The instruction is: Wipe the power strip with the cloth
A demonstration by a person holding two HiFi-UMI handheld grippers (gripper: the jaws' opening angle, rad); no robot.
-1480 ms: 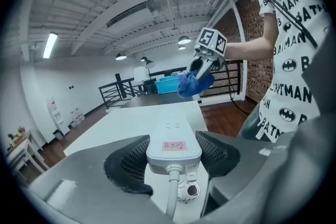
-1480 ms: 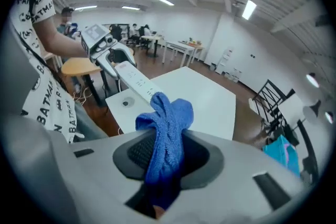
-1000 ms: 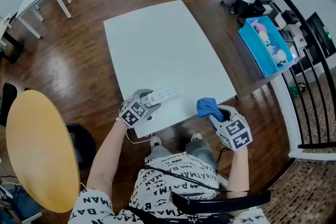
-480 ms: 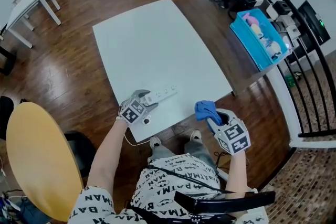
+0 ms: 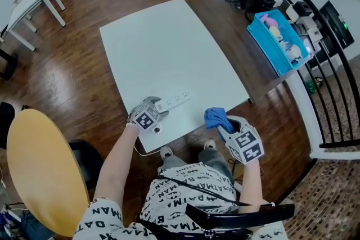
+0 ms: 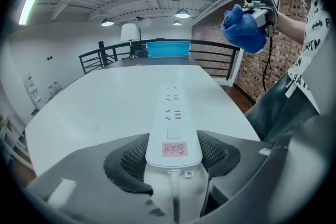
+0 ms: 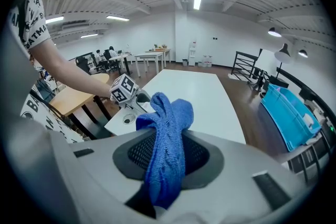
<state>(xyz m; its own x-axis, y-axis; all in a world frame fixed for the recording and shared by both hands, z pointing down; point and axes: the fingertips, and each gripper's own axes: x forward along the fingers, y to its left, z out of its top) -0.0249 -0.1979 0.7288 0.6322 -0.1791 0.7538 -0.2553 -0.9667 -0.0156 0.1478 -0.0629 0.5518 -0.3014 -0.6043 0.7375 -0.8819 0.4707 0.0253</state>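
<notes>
cloth (image 5: 215,117) closer to table (image 5: 169,48) edge, power strip (image 5: 175,101) gripped

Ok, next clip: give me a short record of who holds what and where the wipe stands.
left gripper: jaws closed on the cord end of the power strip
power strip: flat on the white table
right gripper: jaws closed on the blue cloth
cloth: in the air by the table's near edge, apart from the strip
wipe: no contact now
</notes>
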